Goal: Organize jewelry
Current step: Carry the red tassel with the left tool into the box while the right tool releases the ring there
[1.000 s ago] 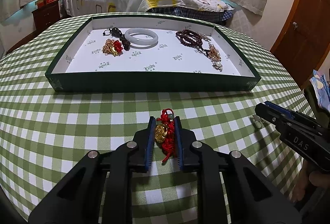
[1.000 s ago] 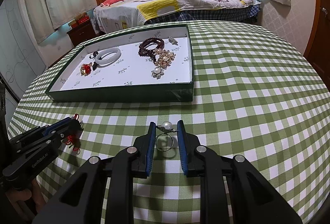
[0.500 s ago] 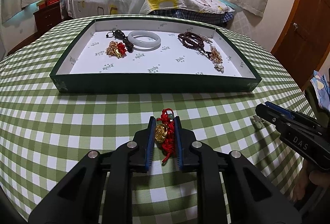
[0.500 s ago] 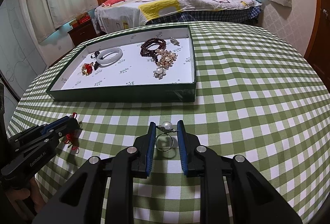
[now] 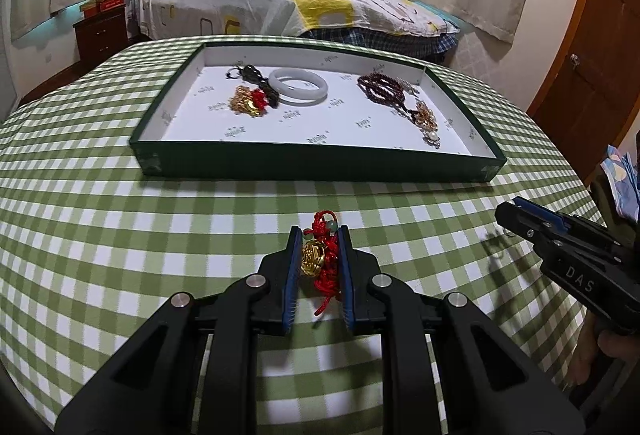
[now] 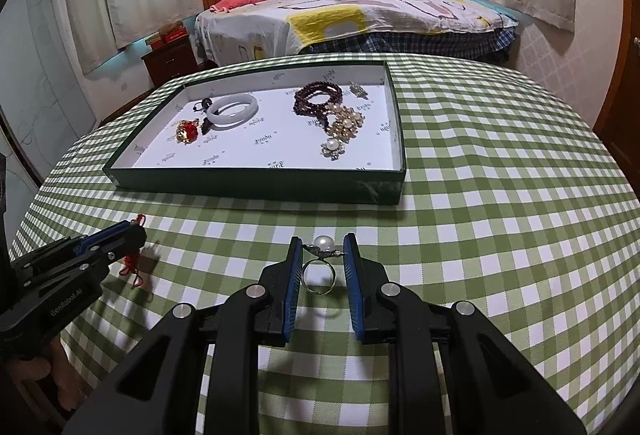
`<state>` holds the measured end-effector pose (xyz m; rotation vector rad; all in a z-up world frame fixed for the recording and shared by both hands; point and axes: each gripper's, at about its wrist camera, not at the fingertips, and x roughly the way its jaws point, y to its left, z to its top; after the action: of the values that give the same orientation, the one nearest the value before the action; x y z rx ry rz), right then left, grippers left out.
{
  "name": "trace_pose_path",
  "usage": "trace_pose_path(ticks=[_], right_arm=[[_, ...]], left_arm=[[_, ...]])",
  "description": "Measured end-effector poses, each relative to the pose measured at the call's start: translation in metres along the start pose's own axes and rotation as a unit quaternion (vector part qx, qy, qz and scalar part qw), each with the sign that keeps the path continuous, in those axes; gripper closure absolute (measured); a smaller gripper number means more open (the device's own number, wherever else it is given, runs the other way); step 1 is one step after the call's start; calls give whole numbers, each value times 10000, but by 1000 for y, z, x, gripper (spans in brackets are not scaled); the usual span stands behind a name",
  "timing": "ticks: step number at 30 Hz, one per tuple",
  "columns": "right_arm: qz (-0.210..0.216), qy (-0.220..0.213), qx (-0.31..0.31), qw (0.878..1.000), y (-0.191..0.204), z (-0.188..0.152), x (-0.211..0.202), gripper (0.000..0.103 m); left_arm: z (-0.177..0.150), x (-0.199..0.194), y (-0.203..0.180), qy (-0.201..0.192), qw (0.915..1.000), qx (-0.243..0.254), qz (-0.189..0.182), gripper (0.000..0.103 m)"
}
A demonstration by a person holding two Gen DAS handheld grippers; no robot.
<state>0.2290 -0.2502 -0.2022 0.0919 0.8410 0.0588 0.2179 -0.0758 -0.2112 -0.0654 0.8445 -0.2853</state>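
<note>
Now, left view: my left claw (image 5: 319, 262) is clamped on the red-cord charm (image 5: 320, 255), above the tabletop (image 5: 120, 235) short of the tray (image 5: 320, 165). I'd lift it clear of the near wall before letting go. Right view: my right claw (image 6: 323, 263) pinches the pearl ring (image 6: 320, 267) by its band; I'd set it on bare lining near the brooches (image 6: 342, 127), low, so it won't roll.
</note>
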Motion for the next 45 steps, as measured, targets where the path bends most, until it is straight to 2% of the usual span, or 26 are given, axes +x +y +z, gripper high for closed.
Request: trace_pose_path(ticks=[7, 12, 22, 33, 40, 45], right_arm=[[32, -128, -25, 9999, 7, 6, -14, 81], [41, -411, -69, 9991, 15, 19, -34, 81], [48, -1070, -295, 9938, 31, 56, -63, 81], [147, -1758, -326, 9838, 40, 110, -67, 81], [248, -1824, -198, 9827, 38, 124, -38, 81], [210, -1531, -133, 9879, 36, 113, 3, 81]], left_arm=[[2, -22, 16, -214, 9996, -170, 37, 85], [13, -42, 24, -504, 9985, -223, 36, 85], [56, -70, 32, -1141, 9933, -162, 86, 85], [112, -67, 28, -1690, 9855, 14, 116, 85], [126, -36, 25, -1635, 9865, 39, 63, 85], [119, 5, 28, -1287, 9916, 15, 144, 85]])
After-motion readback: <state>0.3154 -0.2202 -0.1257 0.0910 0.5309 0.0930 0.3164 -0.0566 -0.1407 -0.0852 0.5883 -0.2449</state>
